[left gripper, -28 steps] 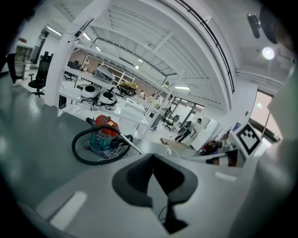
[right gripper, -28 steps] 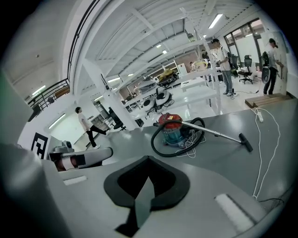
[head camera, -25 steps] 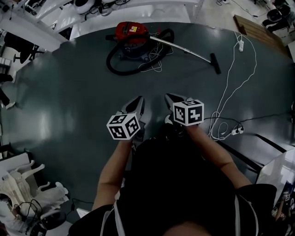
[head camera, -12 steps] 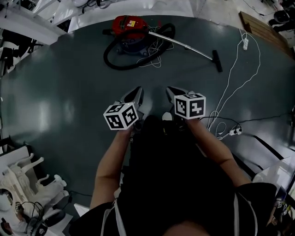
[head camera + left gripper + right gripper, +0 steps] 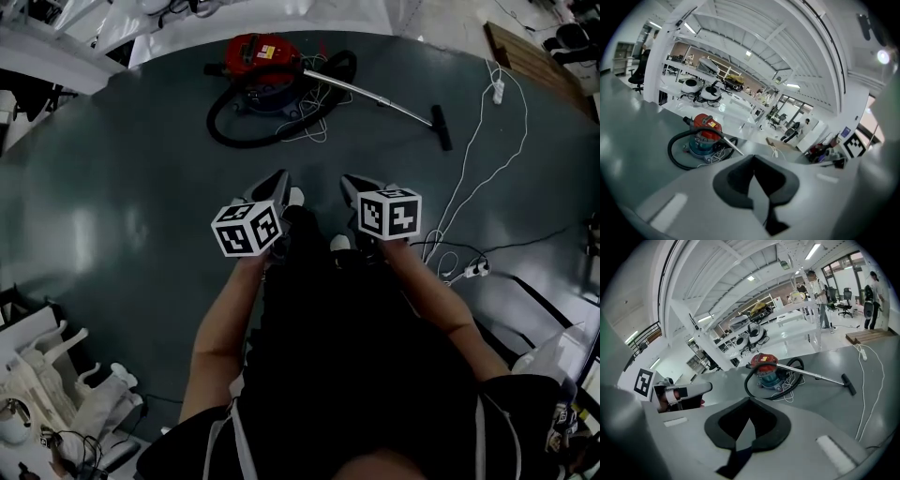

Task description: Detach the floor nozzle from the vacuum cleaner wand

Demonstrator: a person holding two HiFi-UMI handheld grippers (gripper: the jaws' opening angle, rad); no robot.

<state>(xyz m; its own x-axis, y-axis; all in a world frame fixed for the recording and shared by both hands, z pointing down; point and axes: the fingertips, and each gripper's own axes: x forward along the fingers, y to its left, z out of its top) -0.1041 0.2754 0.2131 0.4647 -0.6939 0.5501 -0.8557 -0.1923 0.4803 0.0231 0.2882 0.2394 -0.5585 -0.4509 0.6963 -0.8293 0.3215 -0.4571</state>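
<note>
head view, floor (image 5: 112,187): dark grey-green, smooth and glossy, with pale patches of reflected light.
head view, vacuum cleaner (image 5: 262,53): rounded red canister at the far end of the floor, well apart from both grippers.
head view, hose (image 5: 223,127): thick and black, looped on the floor around the canister.
head view, wand (image 5: 384,97): thin, shiny metal tube slanting from the canister toward the right.
head view, floor nozzle (image 5: 440,127): short black bar on the wand's far end, lying on the floor.
head view, cable (image 5: 478,159): thin and white, snaking down the right side toward a power strip (image 5: 476,268).
head view, left gripper (image 5: 277,180): grey tapering jaws, with a black-and-white marker cube behind them.
head view, right gripper (image 5: 354,184): same build, just beside the left gripper.
left gripper view, jaws: pale grey wedges with dark pads, pressed together, nothing between them; canister and hose ahead on the left.
left gripper view, room: white beams overhead, white benches behind the canister.
right gripper view, jaws: pressed together and empty; the wand runs above them to the right, with the nozzle on its end.
right gripper view, room: white trussed roof, glazed wall, a wooden board (image 5: 867,336) on the floor at far right.
</note>
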